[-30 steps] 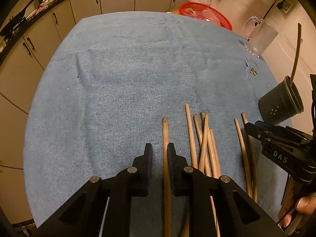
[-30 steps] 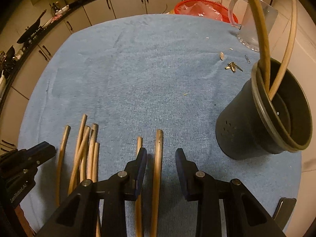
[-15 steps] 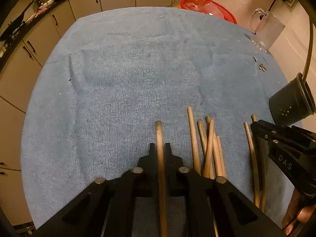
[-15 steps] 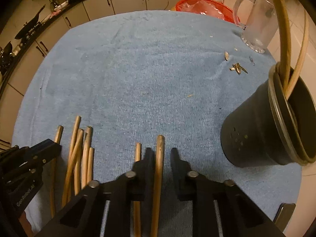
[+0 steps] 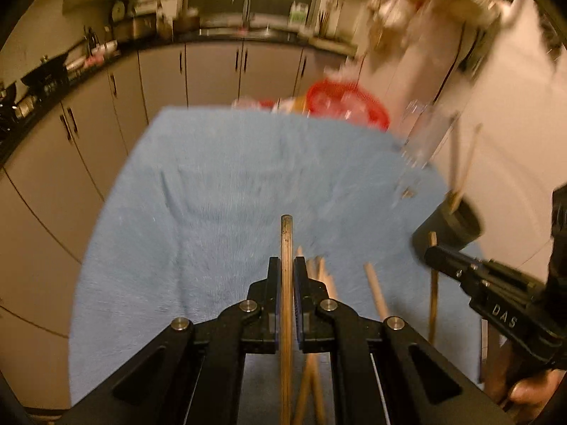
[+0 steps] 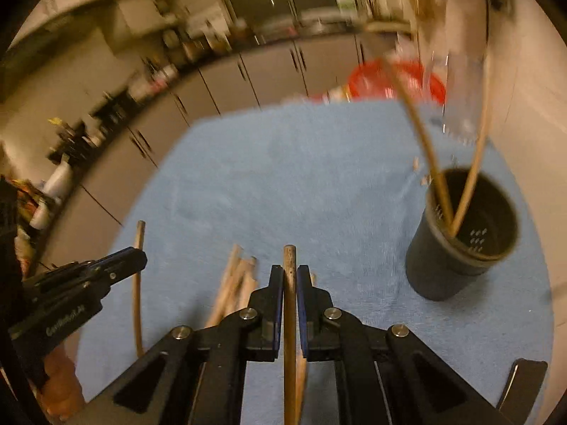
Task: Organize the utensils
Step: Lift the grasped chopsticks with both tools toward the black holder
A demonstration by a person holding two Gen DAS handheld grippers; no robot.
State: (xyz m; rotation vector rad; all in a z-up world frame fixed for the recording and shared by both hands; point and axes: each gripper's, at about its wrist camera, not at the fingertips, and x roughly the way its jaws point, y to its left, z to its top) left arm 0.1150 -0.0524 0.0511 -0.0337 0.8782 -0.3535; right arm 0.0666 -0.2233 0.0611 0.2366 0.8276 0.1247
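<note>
My left gripper [image 5: 286, 265] is shut on a wooden chopstick [image 5: 286, 244] and holds it above the blue cloth [image 5: 230, 184]. My right gripper [image 6: 290, 272] is shut on another chopstick [image 6: 290, 262], also lifted. Several loose chopsticks [image 6: 235, 283] lie on the cloth below, also seen in the left wrist view [image 5: 375, 290]. A black utensil holder [image 6: 460, 244] stands at the right with two chopsticks in it; it shows in the left wrist view [image 5: 450, 226] behind the right gripper [image 5: 430, 253]. The left gripper [image 6: 140, 258] shows at the left of the right wrist view.
A clear glass mug [image 5: 421, 138] and a red basket [image 5: 347, 102] stand at the table's far right. Kitchen cabinets [image 5: 212, 71] lie beyond the table. Small metal bits [image 6: 420, 173] lie on the cloth near the holder.
Both grippers closed on a chopstick each, then lifted and tilted up, so the view now reaches the cabinets. The image is motion-blurred.
</note>
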